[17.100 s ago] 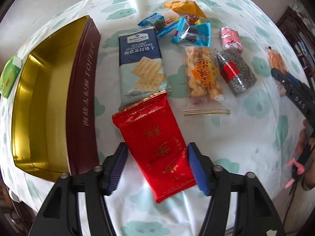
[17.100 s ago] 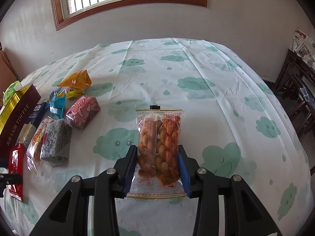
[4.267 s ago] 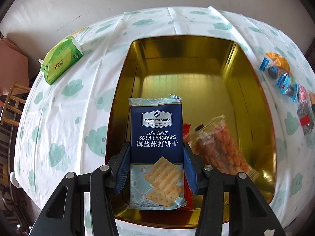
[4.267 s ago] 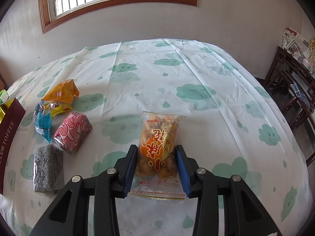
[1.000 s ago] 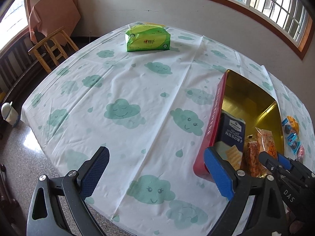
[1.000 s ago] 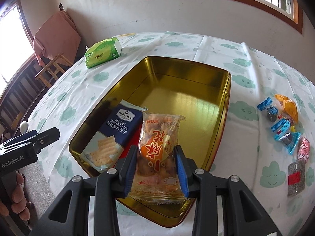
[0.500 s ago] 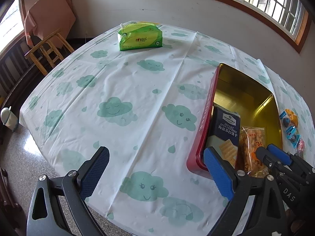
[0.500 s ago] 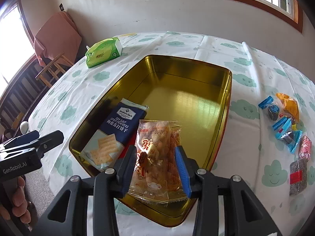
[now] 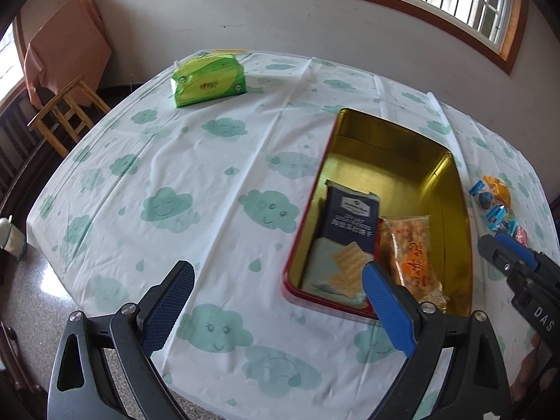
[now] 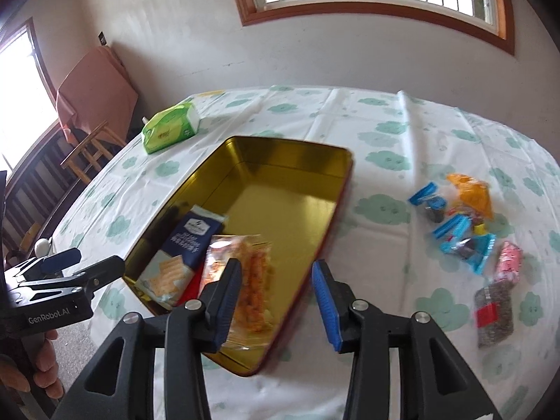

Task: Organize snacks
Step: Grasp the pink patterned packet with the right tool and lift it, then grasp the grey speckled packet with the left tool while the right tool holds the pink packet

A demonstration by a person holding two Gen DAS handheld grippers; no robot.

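With both tongs, left (image 9: 276,311) and right (image 10: 276,295), released and empty above the tin (image 10: 297,161): crackers (image 10: 182,255) and fried snack bag (image 10: 248,280) inside, candies (image 10: 462,227) right of tin. Risk: clipping tin's rim when reaching right, shifting it.

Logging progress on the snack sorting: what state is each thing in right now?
Gold tin: open, part filled.
Soda crackers pack: lying in tin.
Orange snack bag: released, in tin.
Small sweets: loose on tablecloth.
Left gripper: open, empty.
Right gripper: open, empty.
Tissue pack: on table.
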